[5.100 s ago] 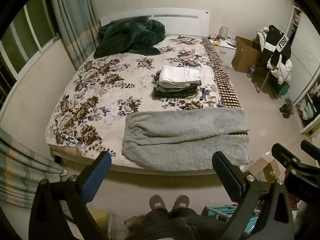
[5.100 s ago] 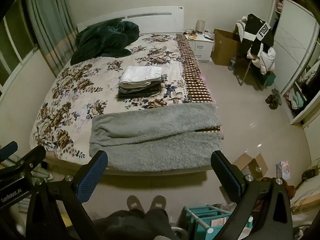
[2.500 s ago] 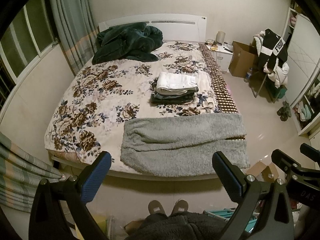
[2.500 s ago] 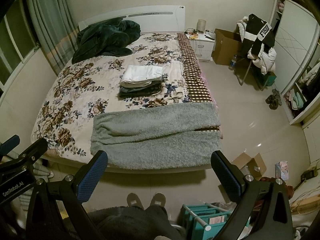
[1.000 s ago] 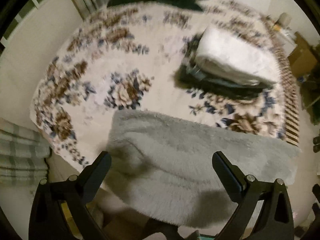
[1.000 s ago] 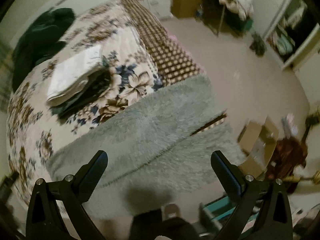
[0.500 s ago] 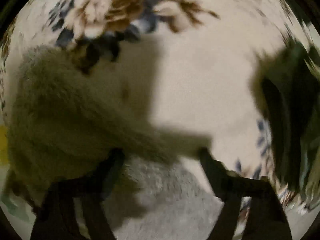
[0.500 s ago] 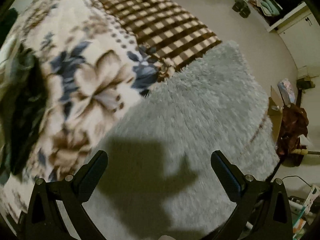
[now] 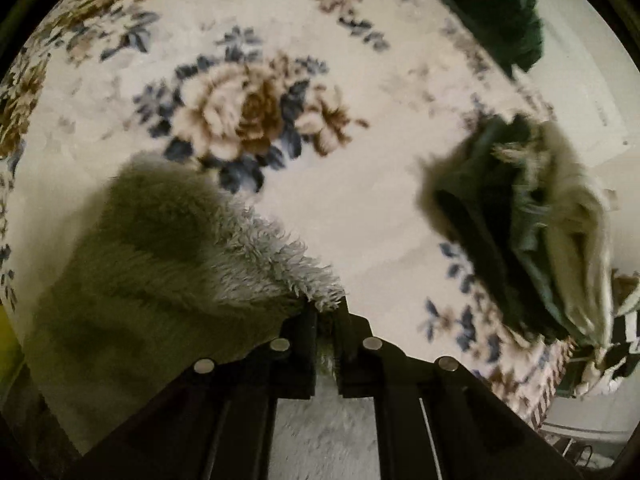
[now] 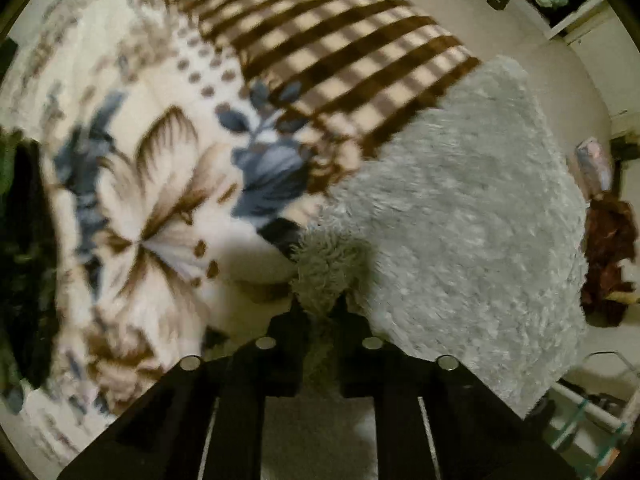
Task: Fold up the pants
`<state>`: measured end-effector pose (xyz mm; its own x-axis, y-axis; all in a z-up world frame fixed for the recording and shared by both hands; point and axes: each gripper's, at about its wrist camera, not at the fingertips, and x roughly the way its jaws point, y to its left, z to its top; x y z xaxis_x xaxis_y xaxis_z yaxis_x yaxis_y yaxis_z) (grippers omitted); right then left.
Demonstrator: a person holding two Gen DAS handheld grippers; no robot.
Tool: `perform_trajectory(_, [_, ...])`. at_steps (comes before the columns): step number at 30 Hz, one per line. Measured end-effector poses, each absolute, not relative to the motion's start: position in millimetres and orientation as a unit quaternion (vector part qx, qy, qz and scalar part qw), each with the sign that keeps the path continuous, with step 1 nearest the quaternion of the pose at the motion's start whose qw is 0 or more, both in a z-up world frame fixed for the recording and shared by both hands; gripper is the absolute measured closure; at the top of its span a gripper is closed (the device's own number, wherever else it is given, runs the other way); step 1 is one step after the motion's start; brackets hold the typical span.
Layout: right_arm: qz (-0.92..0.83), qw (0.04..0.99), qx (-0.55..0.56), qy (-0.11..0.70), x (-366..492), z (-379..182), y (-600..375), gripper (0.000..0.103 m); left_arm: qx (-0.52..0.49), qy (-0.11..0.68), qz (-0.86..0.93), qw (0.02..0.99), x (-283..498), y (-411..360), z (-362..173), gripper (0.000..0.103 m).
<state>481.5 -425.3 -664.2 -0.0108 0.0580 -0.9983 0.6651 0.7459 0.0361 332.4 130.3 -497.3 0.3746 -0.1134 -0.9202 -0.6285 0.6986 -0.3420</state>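
The grey fleece pants [image 9: 168,264] lie spread across the near edge of the bed [image 9: 360,208]. The left gripper [image 9: 326,312] is clenched on their far edge, fluff pinched between the fingers. The right gripper [image 10: 322,312] likewise nips a tuft, apparently at the same edge, though blur softens it. Folded clothes [image 9: 532,236] sit nearby.

A floral bedspread [image 9: 256,112] covers the bed beside a pale floor [image 10: 568,64]
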Motion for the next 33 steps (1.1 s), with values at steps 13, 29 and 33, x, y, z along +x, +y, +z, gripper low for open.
perform_trajectory(13, [-0.154,0.703,0.277,0.637,276.7,-568.0,-463.8,0.094,-0.389,0.476,0.171,0.770,177.9,127.9,-448.3,0.099])
perform_trajectory(29, [-0.150,0.628,0.312,0.697,132.5,-667.5,-489.9,0.056,-0.409,0.530,0.208,0.713,71.3,149.4,-532.7,0.050])
perform_trajectory(33, [-0.155,0.675,0.306,0.654,148.1,-640.1,-503.1,0.020,-0.383,0.508,0.224,0.738,81.4,166.5,-526.1,0.012])
